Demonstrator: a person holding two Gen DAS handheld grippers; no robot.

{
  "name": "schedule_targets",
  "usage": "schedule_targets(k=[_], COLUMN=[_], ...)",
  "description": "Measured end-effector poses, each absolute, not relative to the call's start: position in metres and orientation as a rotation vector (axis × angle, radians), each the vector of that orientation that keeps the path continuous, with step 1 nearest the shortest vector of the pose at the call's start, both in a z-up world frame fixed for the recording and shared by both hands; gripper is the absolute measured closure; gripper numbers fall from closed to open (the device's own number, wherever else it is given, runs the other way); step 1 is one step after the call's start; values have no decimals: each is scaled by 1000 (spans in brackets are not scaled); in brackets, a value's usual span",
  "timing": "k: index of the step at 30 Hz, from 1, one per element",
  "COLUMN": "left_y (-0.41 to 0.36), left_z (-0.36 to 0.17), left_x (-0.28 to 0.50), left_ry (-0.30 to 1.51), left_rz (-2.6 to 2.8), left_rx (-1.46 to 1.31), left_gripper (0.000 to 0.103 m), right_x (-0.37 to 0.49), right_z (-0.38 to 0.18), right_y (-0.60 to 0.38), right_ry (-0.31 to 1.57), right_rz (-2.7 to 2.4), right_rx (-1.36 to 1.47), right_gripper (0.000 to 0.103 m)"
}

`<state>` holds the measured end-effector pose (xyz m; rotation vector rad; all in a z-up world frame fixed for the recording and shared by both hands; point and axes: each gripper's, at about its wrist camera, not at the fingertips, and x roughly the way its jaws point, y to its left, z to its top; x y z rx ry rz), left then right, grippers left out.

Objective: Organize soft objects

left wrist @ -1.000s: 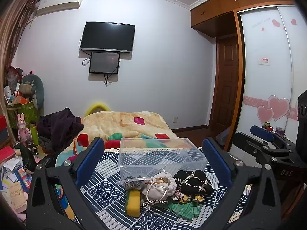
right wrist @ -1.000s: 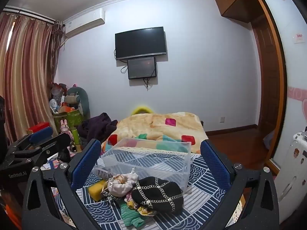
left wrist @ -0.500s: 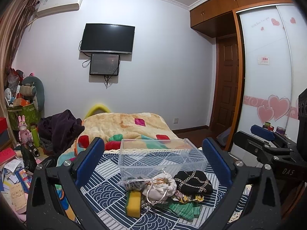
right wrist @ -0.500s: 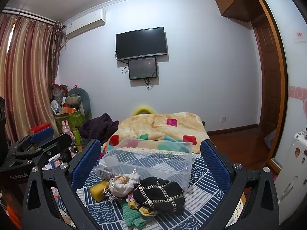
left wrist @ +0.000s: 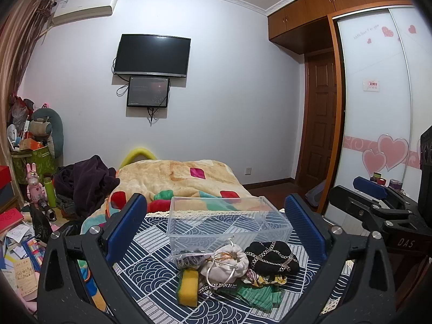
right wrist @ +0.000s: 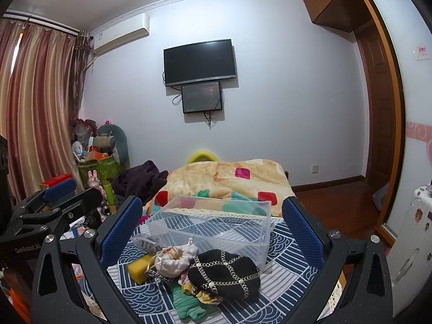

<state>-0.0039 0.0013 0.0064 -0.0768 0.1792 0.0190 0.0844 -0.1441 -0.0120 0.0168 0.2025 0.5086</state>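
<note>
A pile of soft things lies on the blue patterned cloth in front of a clear plastic box: a yellow sponge, a white drawstring pouch, a black chain-trimmed bag, a green knit piece and a small clear bag of dark items. The same pile shows in the right wrist view: sponge, pouch, black bag, box. My left gripper and right gripper are both open, empty, held above and short of the pile.
A bed with a patchwork blanket lies behind the box. Clutter, a dark garment and a green bin stand at the left. A wardrobe and door are at the right.
Both views have tilted slightly upward and the pile sits a little lower in frame. Nothing was taken hold of; both grippers stay open.
</note>
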Motion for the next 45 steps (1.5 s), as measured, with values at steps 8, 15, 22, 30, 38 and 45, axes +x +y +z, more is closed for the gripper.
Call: schedule_targets(k=[8,15,22,30,38,45], left_y=[1,1,0,-1,-2,4], left_z=[7,6,6,7,6,-13], left_x=[-5,-5,-6,-7,-6,14], left_ry=[178,175,173,172,174,252], left_rz=[19,19,17,16,13,33], left_rx=[-79,-76,-80,-81,-81,-70], left_gripper=[0,0,0,0,0,0], right_x=[84,84,83,83,82,94], right_z=[-12,-12,-12,-12,-11,-18], right_y=[-144,-145,-145,-146,-146,-144], right_ry=[202,201,200,200,200,253], right_rz=[510,509,511,511,512,502], right_rx=[17,16,16,17,20,3], right_gripper=[0,0,0,0,0,0])
